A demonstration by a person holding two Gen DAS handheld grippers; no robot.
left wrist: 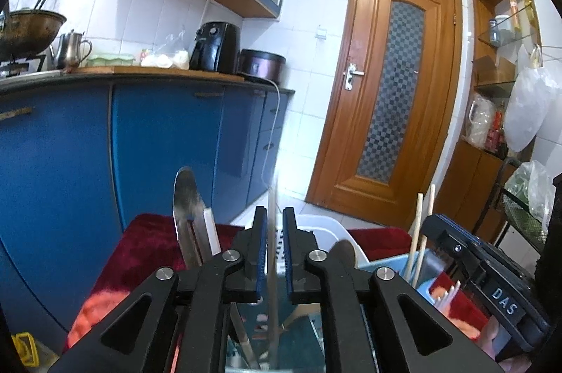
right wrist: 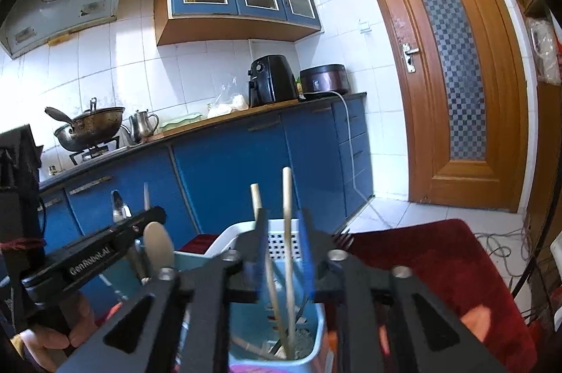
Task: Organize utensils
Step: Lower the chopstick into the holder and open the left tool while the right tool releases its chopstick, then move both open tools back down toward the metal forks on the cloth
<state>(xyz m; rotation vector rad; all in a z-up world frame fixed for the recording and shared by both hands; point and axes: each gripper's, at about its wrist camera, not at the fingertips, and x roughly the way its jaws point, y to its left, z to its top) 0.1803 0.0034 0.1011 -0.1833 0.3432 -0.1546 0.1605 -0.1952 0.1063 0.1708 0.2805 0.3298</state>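
A light blue utensil holder (right wrist: 318, 327) stands on a red cloth, with a white slotted basket (right wrist: 281, 244) just behind it. Two wooden chopsticks (right wrist: 287, 214) stand upright in the holder between the blue pads of my right gripper (right wrist: 282, 232), which is open with gaps on both sides. My left gripper (left wrist: 274, 225) is also open. A thin metal utensil handle (left wrist: 272, 267) stands blurred between its pads, which are not pressing on it. A wide steel blade with a white handle (left wrist: 188, 214) and a beige spoon (right wrist: 158, 244) also stick up from the holder.
The red cloth (right wrist: 439, 260) covers the surface under the holder. Blue cabinets (left wrist: 158, 144) with a counter of pots and appliances run behind it. A wooden door (left wrist: 393, 91) is at the right, and cables lie on the floor (right wrist: 498, 243).
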